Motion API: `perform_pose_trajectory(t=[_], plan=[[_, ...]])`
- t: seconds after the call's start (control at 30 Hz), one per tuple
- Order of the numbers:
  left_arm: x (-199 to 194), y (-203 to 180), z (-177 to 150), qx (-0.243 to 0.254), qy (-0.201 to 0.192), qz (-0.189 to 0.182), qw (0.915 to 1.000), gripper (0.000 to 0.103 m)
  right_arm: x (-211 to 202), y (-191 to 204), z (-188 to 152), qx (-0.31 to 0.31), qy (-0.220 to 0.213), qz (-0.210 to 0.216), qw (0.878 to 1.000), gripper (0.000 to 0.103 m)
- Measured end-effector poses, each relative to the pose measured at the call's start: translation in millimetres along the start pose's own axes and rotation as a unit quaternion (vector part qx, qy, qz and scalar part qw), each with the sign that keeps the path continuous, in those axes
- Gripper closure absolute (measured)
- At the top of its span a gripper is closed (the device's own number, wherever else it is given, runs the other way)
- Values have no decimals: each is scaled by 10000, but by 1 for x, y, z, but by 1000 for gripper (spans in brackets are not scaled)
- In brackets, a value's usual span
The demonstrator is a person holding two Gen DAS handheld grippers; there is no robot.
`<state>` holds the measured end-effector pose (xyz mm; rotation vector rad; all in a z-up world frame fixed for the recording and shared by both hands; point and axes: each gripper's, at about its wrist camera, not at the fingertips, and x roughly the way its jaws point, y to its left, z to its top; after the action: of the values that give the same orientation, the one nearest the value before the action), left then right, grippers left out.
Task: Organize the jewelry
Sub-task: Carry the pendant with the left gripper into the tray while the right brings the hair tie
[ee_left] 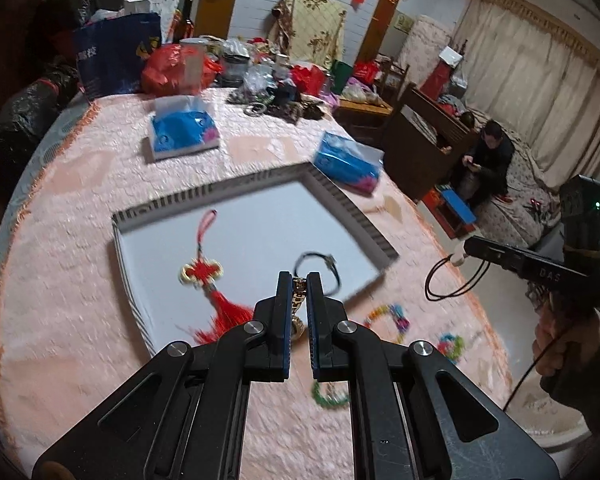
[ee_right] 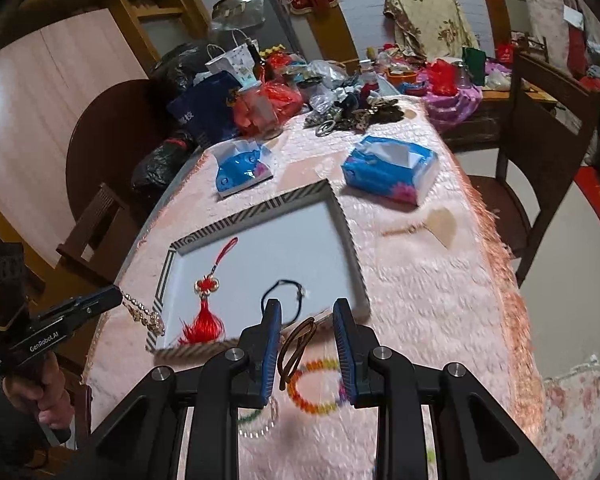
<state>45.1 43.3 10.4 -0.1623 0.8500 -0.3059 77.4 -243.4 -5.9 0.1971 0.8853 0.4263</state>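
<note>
Pinching the gold chain (ee_left: 299,300) hanging lengthwise, left gripper (ee_left: 299,280) contrasts right gripper's (ee_right: 307,312) wide gape.

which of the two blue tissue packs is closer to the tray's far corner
The tissue pack on the right, lying just past the tray corner beside the table edge. The other tissue pack sits further left, apart from the tray's far rim.

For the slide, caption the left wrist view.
Left tool clamps a gold chain above the white tray, which holds a red knot tassel and black cord bracelet.
</note>
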Motion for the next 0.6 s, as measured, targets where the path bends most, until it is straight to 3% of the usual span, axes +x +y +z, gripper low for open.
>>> perform_pose_trajectory(t=[0.3,0.6], plan=[[52,13,23,-84,216,353,9991,97,47,21,38,22,97,190,9998,78],[105,29,11,-433,777,412,9952,98,116,43,43,-31,729,667,9951,78]])
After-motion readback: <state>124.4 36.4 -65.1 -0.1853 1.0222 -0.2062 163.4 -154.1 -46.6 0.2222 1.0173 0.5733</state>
